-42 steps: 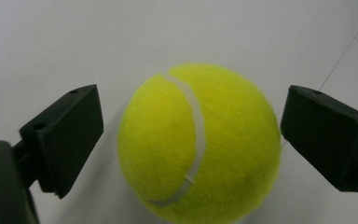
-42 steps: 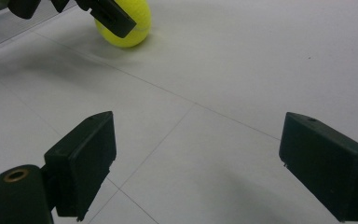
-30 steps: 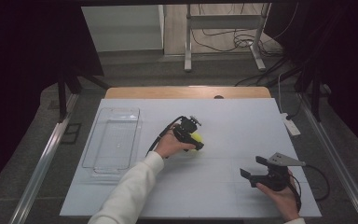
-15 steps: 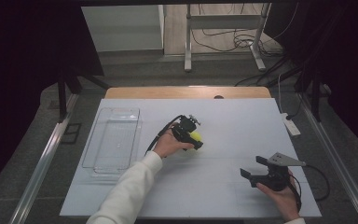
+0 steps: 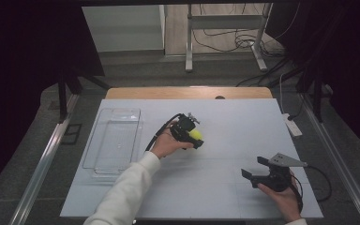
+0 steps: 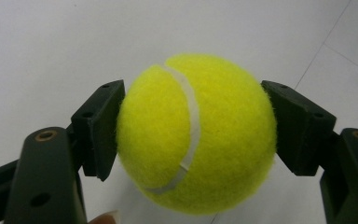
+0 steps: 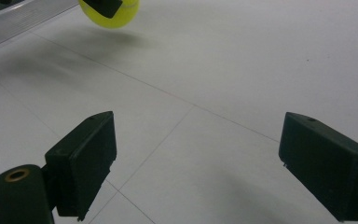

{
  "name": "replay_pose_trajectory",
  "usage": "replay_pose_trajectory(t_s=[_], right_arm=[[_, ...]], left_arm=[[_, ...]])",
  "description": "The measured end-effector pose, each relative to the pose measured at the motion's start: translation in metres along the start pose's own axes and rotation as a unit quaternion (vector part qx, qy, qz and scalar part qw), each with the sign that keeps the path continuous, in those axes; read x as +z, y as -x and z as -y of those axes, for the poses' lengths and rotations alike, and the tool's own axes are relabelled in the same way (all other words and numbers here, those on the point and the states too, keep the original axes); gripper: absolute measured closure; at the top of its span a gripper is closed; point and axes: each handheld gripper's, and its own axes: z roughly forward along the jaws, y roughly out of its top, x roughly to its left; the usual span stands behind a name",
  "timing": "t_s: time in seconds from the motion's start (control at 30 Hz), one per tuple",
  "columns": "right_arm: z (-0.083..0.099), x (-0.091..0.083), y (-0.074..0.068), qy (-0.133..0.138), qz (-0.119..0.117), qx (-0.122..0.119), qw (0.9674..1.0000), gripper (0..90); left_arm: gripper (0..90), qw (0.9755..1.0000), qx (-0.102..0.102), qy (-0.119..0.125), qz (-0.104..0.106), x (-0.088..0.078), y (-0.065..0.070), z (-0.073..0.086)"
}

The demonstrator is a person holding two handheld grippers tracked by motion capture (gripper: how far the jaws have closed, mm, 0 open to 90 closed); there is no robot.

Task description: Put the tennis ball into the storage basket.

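High view: left gripper (image 5: pixel 193 137) sits mid-desk, slightly left of centre, its fingers clamped on a yellow tennis ball (image 5: pixel 195 135). The left hand (image 5: pixel 165 144) wraps the gripper body from behind, white sleeve (image 5: pixel 124 194) running in from the bottom edge, black cable looping off toward the tray side. Clear plastic tray (image 5: pixel 114 141) lies flat near the desk's left edge, well apart from the ball. Right gripper (image 5: pixel 255 168) is low on the right side of the desk (image 5: pixel 225 197), held by the right hand (image 5: pixel 281 197), grey three-cornered plate on top, fingers spread with nothing between them. A small white object (image 5: pixel 292 125) lies at the desk's right edge, too small to identify.

Left gripper view: ball (image 6: pixel 196 134) sits squarely between the two black fingers (image 6: pixel 100 128), both pads pressing its sides. White seam curves down the ball's front. White desk surface behind it. Whether the ball rests on the desk or is just off it, can't tell here. A fingertip edge shows at the bottom.

Right gripper view: both fingers (image 7: pixel 84 161) stand wide apart over bare desk, nothing gripped. Ball (image 7: pixel 111 11) at the top left with a dark finger of the other gripper across it; a shadow falls on the desk just below it. Tray edge (image 7: pixel 14 18) in the top-left corner.
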Motion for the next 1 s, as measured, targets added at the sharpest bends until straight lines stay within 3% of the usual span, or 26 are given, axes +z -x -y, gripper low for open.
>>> replay_pose_trajectory(t_s=[0.5,1.0], right_arm=[[-0.001,0.003,-0.001,-0.001,0.0,-0.004,1.0,11.5],[-0.001,0.004,-0.003,-0.003,-0.003,-0.005,1.0,11.5]], left_arm=[[26.4,0.9995,-0.001,0.029,-0.015,-0.029,0.003,0.002],[26.4,0.9988,0.002,0.045,-0.02,-0.043,-0.001,0.003]])
